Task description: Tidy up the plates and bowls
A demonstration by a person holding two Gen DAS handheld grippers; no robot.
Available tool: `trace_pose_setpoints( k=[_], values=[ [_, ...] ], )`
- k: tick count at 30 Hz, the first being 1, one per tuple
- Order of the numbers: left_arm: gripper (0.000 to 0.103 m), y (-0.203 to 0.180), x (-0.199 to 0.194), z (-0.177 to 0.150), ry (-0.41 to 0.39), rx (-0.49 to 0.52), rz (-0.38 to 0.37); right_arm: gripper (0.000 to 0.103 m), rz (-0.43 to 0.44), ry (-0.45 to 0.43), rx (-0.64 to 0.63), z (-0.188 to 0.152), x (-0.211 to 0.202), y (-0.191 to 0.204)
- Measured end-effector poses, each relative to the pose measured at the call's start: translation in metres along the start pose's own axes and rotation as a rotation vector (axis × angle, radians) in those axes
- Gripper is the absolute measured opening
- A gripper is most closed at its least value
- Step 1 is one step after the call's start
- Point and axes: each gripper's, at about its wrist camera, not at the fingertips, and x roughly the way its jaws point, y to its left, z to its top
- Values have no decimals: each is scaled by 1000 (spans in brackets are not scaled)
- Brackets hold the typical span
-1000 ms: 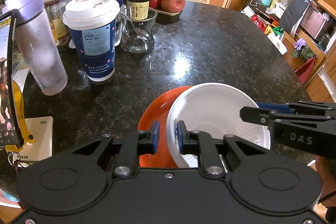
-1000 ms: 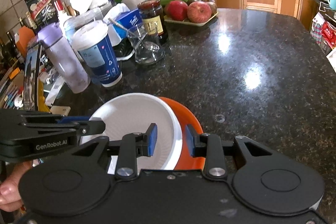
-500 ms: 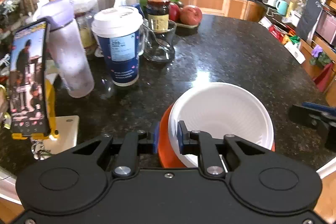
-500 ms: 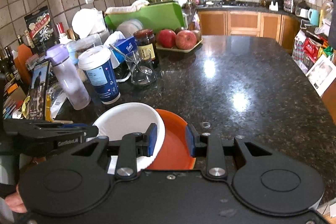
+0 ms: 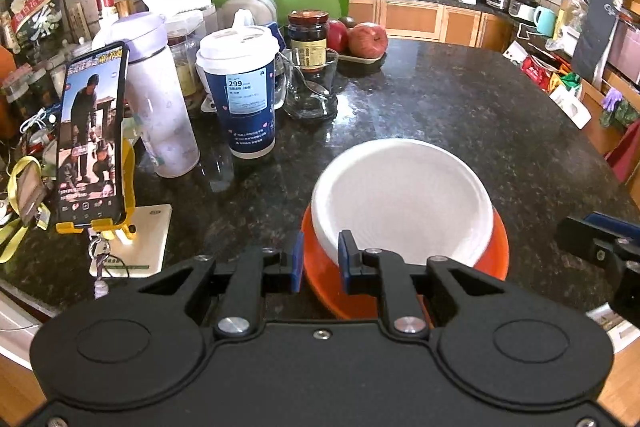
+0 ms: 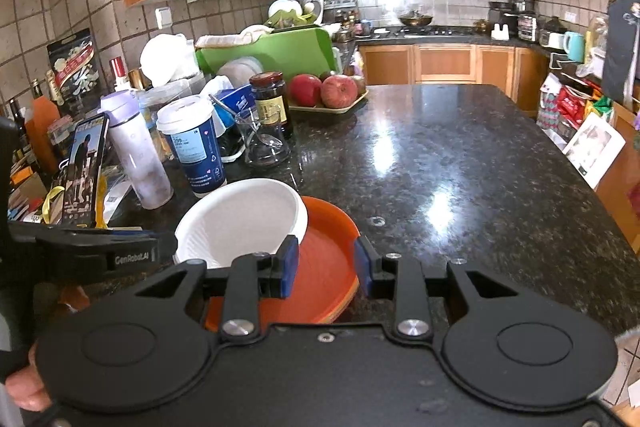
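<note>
Left gripper [image 5: 319, 259] jaws nearly closed, seemingly pinching the near rims of white bowl [image 5: 400, 199] and orange plate [image 5: 324, 283], right gripper [image 6: 326, 267] jaws narrowly apart, straddling the plate's far edge, grip unclear, stack sitting low over the counter [image 6: 460, 167].

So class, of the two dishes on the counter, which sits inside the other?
The white bowl: it sits tilted inside the shallower orange plate, which lies underneath on the counter.
</note>
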Motion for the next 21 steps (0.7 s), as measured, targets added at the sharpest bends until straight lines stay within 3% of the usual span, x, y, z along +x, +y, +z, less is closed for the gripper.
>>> trace_pose_setpoints(
  k=[21],
  values=[
    [26, -16, -28, -36, -17, 19, -37, 33, -71, -29, 26, -44, -43, -2]
  ],
)
